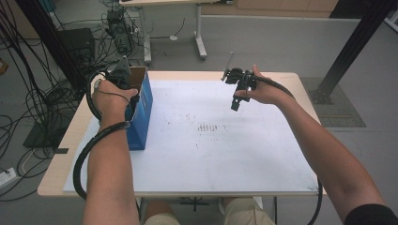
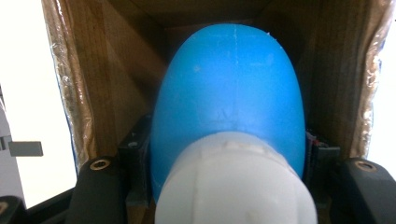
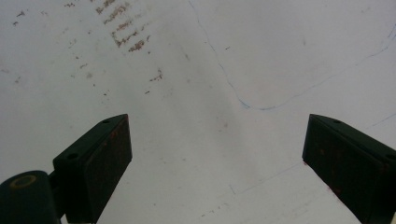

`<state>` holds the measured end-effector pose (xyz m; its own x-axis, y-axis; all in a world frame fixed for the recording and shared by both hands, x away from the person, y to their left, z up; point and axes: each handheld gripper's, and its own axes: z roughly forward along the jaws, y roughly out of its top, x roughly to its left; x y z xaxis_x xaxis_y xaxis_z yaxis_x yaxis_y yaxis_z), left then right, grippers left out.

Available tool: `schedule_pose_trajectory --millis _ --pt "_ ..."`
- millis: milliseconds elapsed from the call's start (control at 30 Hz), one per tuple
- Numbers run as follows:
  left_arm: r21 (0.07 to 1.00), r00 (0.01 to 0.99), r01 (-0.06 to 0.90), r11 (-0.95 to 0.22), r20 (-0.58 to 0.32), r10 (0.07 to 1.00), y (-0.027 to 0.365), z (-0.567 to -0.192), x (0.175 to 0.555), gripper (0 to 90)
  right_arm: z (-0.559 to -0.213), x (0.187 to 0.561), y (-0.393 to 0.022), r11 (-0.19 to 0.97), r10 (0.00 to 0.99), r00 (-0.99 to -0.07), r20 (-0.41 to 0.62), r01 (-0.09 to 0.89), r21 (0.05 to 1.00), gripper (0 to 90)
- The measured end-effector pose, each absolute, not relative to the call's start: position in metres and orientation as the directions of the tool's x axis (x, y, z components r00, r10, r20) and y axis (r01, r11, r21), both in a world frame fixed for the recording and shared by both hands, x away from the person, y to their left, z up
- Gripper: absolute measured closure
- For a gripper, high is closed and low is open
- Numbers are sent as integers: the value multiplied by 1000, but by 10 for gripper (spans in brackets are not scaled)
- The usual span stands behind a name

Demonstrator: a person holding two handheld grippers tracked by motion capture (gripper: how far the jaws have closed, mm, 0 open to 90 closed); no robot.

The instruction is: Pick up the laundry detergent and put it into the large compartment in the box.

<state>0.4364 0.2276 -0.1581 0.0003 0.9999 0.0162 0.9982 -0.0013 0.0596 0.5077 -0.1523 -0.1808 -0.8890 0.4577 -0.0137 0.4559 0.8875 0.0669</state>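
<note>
A rounded object with a blue front and a white rear sits between the jaws of my left gripper, which is shut on it. It is inside an open cardboard box. From above, the left gripper reaches into the top of that blue-sided box, which stands at the table's left. My right gripper hangs over the far middle of the white table sheet. Its own view has the jaws of the right gripper wide open over the bare, scuffed sheet.
The sheet lies on a wooden tabletop whose rim shows at the left. Tangled cables and equipment crowd the floor at the left. A desk leg stands beyond the table, and a black post at the right.
</note>
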Motion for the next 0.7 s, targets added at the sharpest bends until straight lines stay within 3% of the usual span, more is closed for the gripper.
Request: schedule_pose_trajectory --millis 700 --pt "57 2 998 -3 18 1000 227 -158 437 370 -179 508 -155 884 463 -886 -11 461 74 81"
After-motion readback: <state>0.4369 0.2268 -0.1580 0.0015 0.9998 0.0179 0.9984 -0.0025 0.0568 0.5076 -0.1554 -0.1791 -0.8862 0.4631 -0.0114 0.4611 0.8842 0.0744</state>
